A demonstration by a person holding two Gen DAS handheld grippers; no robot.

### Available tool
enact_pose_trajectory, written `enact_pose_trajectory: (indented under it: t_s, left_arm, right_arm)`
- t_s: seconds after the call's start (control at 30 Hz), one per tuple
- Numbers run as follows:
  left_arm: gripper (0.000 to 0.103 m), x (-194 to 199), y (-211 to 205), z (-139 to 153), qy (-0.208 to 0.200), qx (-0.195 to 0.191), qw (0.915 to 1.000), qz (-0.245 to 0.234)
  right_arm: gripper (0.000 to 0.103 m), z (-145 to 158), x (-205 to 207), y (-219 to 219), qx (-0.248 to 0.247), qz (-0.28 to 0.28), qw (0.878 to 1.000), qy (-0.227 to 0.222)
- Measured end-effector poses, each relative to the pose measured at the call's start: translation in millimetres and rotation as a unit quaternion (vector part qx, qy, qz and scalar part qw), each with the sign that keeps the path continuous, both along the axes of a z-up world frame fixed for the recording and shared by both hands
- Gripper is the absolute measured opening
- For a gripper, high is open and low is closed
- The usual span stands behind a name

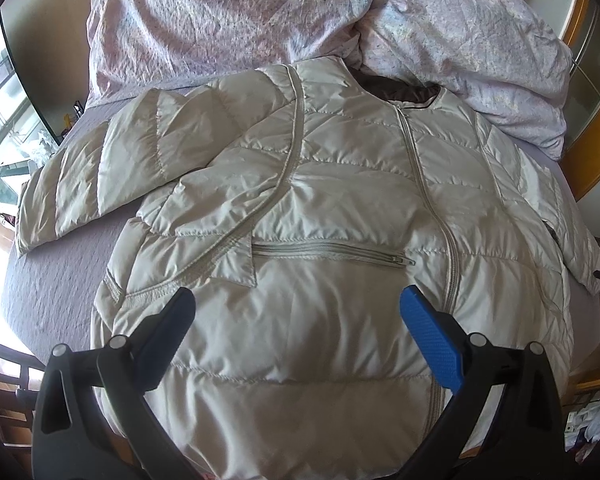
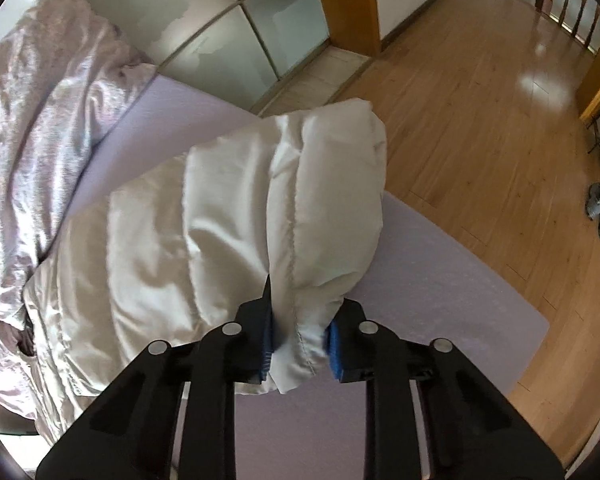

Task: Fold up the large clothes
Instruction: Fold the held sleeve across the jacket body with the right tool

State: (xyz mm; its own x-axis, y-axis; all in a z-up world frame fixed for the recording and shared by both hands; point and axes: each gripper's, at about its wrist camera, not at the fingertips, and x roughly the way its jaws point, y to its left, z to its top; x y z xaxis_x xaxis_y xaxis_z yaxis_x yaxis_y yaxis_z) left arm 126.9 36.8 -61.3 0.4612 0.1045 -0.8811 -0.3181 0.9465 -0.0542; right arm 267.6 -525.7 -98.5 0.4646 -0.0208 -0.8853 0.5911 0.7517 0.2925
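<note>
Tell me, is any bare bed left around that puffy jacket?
Yes: lavender sheet shows below the jacket's folded sleeve, and another patch lies beside the sleeve end near the wooden floor. The head end is crowded by the rumpled duvet.

A home bedroom: bed [image 1: 52, 288] with rumpled duvet [image 1: 228, 16], wooden floor [image 2: 480, 120], frosted sliding doors [image 2: 236, 32]
</note>
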Motion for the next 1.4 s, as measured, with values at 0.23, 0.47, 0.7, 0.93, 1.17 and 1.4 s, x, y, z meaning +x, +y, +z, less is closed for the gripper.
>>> enact_pose_trajectory:
  t_s: [0.23, 0.47, 0.7, 0.93, 1.17, 1.4]
  left_arm:
    - [0.101, 5, 23, 3, -0.008, 0.001, 1.0000, 0.003]
    - [0.101, 8, 55, 4, -0.008, 0.004, 0.9997, 0.022]
    - [0.101, 1, 95, 0, -0.007, -0.008, 0.9986, 0.051]
    - [0.101, -15, 132, -1, -0.006, -0.016, 0.9964, 0.084]
    - [0.101, -30, 159, -1, -0.006, -0.016, 0.9939, 0.109]
    - [0.101, -40, 187, -7, 0.005, -0.023, 0.9902, 0.138]
  right_arm:
    - [0.021, 53, 28, 69, -0.008, 0.071, 0.995, -0.065]
    - [0.021, 73, 78, 191, -0.006, 0.188, 0.979, -0.082]
    - [0.021, 48, 111, 309, 0.004, 0.273, 0.961, -0.041]
    - [0.021, 20, 114, 412, 0.020, 0.349, 0.937, -0.009]
    - [0.021, 7, 114, 482, 0.010, 0.387, 0.922, 0.010]
    - [0.035, 7, 113, 508, -0.006, 0.409, 0.913, 0.018]
